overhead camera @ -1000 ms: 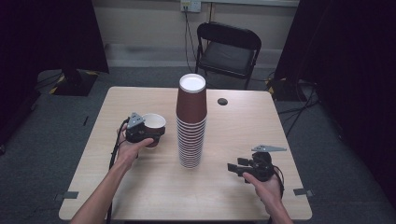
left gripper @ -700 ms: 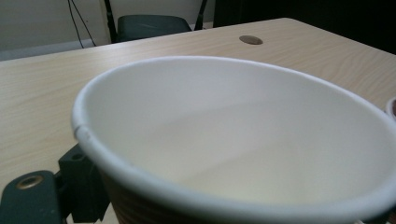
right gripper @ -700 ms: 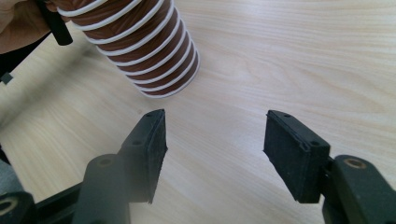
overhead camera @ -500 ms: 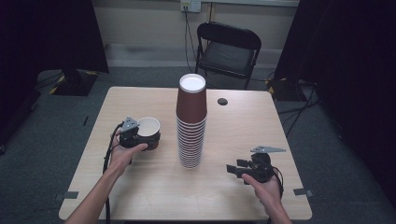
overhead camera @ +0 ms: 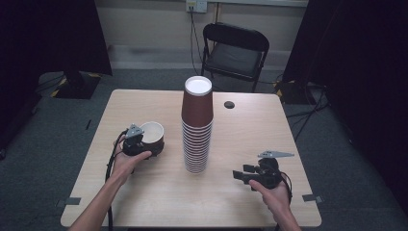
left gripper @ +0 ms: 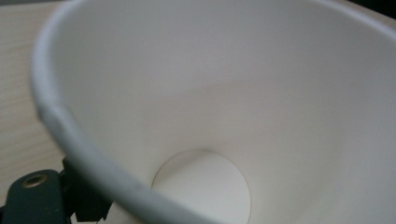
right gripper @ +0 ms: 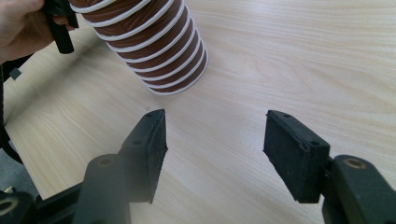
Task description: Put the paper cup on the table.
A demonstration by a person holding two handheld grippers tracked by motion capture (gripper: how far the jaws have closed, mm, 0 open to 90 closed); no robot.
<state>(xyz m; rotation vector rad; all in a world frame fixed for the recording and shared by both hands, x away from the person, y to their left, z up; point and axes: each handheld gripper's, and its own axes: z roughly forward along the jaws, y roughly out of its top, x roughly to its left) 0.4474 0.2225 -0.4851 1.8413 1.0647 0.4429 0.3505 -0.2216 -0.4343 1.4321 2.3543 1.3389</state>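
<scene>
We hold a single paper cup (overhead camera: 153,135) in our left claw (overhead camera: 139,143), clamped on its rim, mouth up, above the desk (overhead camera: 144,192). The cup stack (overhead camera: 196,125) stands to its right. Our right claw (overhead camera: 243,174) gapes wide, empty, stack just ahead.

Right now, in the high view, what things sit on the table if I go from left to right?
left gripper → single cup → tall stack of cups → small dark disc → right gripper

A light wooden table (overhead camera: 240,207) bears a tall cup stack (overhead camera: 196,130) and a small black disc (overhead camera: 229,104).
</scene>
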